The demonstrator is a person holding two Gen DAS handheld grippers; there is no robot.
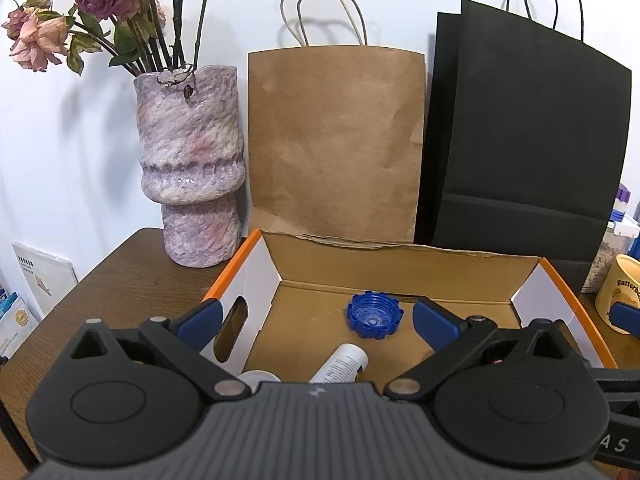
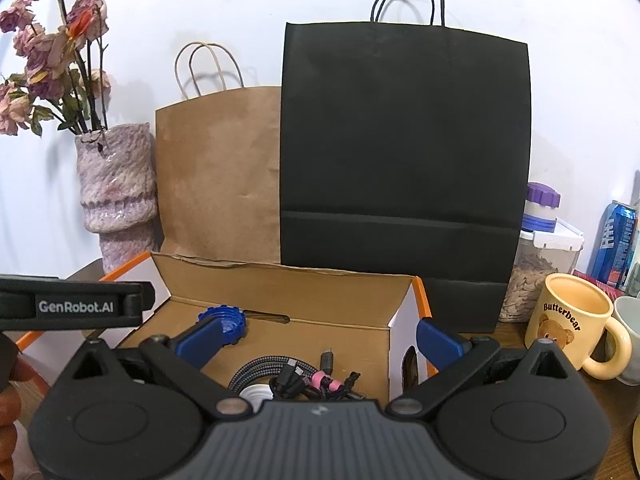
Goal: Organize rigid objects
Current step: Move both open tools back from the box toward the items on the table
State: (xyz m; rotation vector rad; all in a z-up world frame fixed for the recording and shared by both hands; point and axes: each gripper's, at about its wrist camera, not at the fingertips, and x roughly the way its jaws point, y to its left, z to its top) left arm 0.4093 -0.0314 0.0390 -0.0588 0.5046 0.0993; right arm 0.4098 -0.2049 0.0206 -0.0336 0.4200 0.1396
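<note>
An open cardboard box [image 1: 400,264] with orange edges sits on the wooden table [image 1: 120,280]. Inside lie a blue ridged cap [image 1: 374,316], a white tube [image 1: 340,364] and a white round lid [image 1: 256,378]. My left gripper [image 1: 316,320] hovers over the box's left part, open, nothing between its blue pads. In the right wrist view the same box [image 2: 280,280] holds the blue cap [image 2: 224,316] and a bundle of braided cables [image 2: 296,376]. My right gripper [image 2: 320,340] is open over the box's right end, empty. The left gripper's body [image 2: 76,306] shows at the left edge.
Behind the box stand a brown paper bag [image 1: 336,144] and a black paper bag [image 1: 524,152], with a pink-purple vase of dried roses [image 1: 192,168] at the left. A yellow bear mug [image 2: 572,328], a blue can [image 2: 616,240] and jars [image 2: 540,248] crowd the right side.
</note>
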